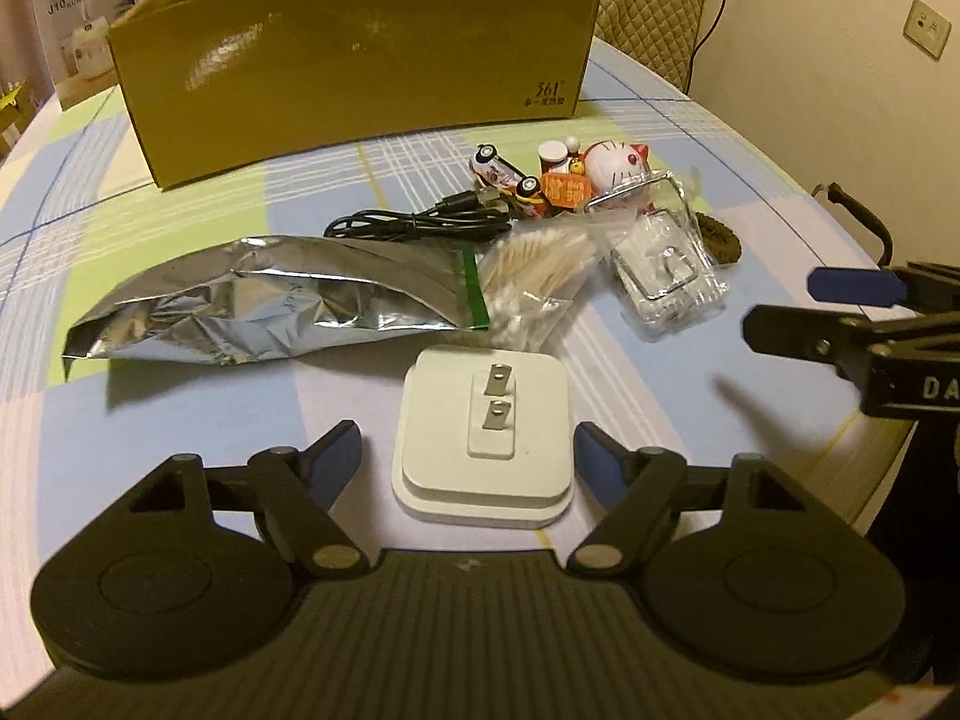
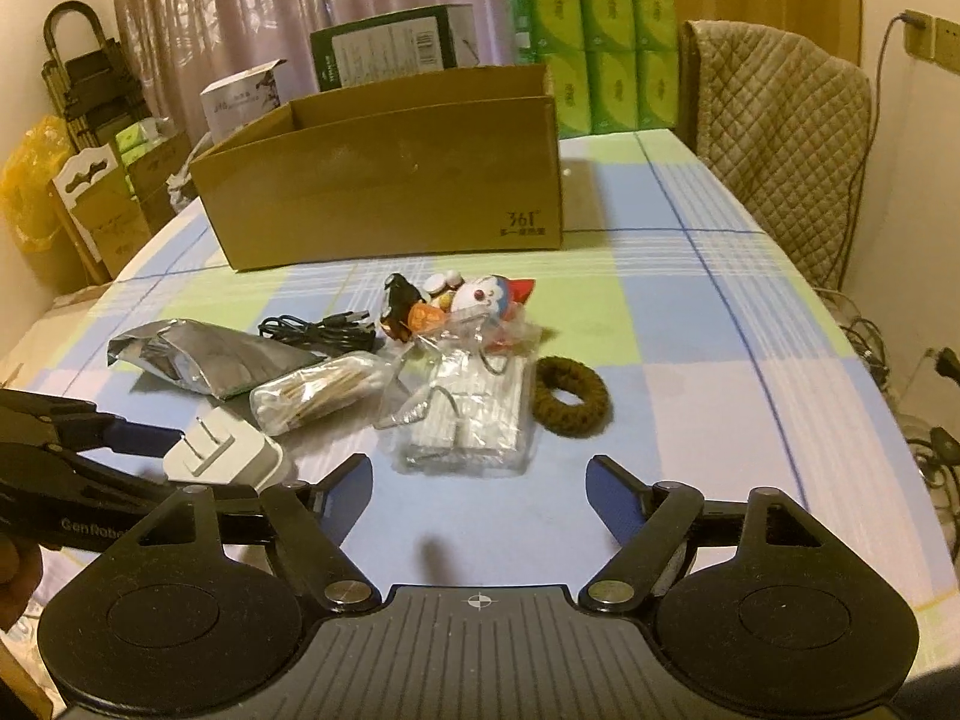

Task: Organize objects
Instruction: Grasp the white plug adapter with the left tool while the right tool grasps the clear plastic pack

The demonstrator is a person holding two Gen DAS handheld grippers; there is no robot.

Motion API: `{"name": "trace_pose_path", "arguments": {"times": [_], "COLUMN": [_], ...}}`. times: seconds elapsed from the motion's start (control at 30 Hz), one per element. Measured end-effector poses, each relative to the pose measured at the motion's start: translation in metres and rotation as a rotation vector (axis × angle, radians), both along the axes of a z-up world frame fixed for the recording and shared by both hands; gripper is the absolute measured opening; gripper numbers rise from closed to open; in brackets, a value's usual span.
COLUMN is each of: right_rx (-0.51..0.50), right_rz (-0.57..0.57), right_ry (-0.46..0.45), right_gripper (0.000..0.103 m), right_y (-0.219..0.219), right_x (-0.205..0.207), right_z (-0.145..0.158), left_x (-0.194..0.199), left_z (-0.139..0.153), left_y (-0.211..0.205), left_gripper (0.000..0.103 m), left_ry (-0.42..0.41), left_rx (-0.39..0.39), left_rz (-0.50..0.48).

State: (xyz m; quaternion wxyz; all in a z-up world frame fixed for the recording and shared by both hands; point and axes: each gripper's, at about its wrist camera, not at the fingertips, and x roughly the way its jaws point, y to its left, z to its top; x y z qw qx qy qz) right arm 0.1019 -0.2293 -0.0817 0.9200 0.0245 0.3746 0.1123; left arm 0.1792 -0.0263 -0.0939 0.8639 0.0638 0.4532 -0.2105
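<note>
A white plug charger (image 1: 483,432) lies prongs-up on the checked tablecloth, between the fingers of my left gripper (image 1: 468,447), which is open; the right finger is almost at its edge. In the right wrist view the same charger (image 2: 222,450) sits at the left gripper (image 2: 171,462). My right gripper (image 2: 480,480) is open over bare cloth with nothing in it, just short of a clear packet of hooks (image 2: 468,420). It shows at the right edge of the left wrist view as the right gripper (image 1: 804,306). An open cardboard box (image 1: 354,60) stands behind.
Between the grippers and the box lie a silver foil bag (image 1: 252,300), a bag of cotton swabs (image 1: 534,276), a black cable (image 1: 414,219), batteries (image 1: 504,174), a cat toy (image 1: 612,165) and a brown hair tie (image 2: 570,396). A padded chair (image 2: 780,138) stands at the far right.
</note>
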Motion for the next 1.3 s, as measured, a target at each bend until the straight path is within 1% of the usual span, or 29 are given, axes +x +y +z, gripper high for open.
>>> {"name": "trace_pose_path", "arguments": {"times": [0.07,0.1,0.13,0.3,0.4,0.5,0.63,0.73,0.8,0.83,0.9,0.93,0.97,1.0,1.03,1.07,1.3], "right_rx": [0.000,0.001,0.002,-0.017,-0.029,-0.063,-0.128,-0.160,-0.168,-0.181,-0.201,-0.202,-0.201,-0.198,-0.197,-0.198,-0.157], "right_rz": [0.003,0.003,0.001,0.032,0.063,0.072,0.084,0.083,0.073,0.072,0.082,0.084,0.086,0.087,0.088,0.093,0.096], "right_ry": [-0.005,-0.008,-0.012,-0.050,-0.054,-0.053,-0.058,-0.029,-0.020,-0.025,-0.035,-0.036,-0.037,-0.037,-0.041,-0.045,-0.035], "right_gripper": [0.076,0.076,0.076,0.073,0.071,0.067,0.059,0.055,0.052,0.049,0.046,0.043,0.037,0.036,0.033,0.027,0.026], "right_y": [0.003,0.004,0.004,0.013,0.023,0.034,0.050,0.056,0.059,0.060,0.062,0.061,0.060,0.060,0.059,0.059,0.053], "right_x": [0.005,0.007,0.009,0.010,0.014,0.022,0.032,0.042,0.044,0.044,0.044,0.043,0.044,0.044,0.044,0.042,0.025], "right_z": [-0.002,-0.004,-0.005,-0.002,-0.005,-0.010,-0.019,-0.030,-0.035,-0.037,-0.039,-0.039,-0.040,-0.039,-0.038,-0.036,-0.023], "left_x": [0.001,0.001,0.001,0.000,-0.003,-0.003,-0.002,0.000,0.001,0.001,0.001,0.001,0.000,0.000,-0.001,-0.002,-0.014], "left_z": [-0.001,0.000,0.001,0.005,0.006,0.006,0.004,0.005,0.005,0.005,0.005,0.005,0.005,0.006,0.007,0.008,0.017], "left_y": [-0.001,-0.002,-0.002,0.012,0.021,0.029,0.033,0.034,0.033,0.032,0.030,0.029,0.028,0.027,0.026,0.025,0.023], "left_gripper": [0.069,0.061,0.061,0.060,0.060,0.060,0.060,0.060,0.060,0.060,0.060,0.060,0.060,0.060,0.060,0.060,0.060], "left_ry": [-0.006,-0.011,-0.016,0.004,0.003,0.011,0.012,0.019,0.016,0.015,0.012,0.012,0.014,0.014,0.013,0.010,-0.006], "left_rx": [0.005,0.013,0.022,0.019,0.031,0.016,0.005,-0.009,-0.004,-0.001,0.002,0.004,0.003,0.001,0.002,0.003,-0.007], "left_rz": [-0.003,-0.004,-0.001,0.056,0.100,0.135,0.150,0.156,0.155,0.153,0.149,0.146,0.143,0.142,0.140,0.138,0.142]}}
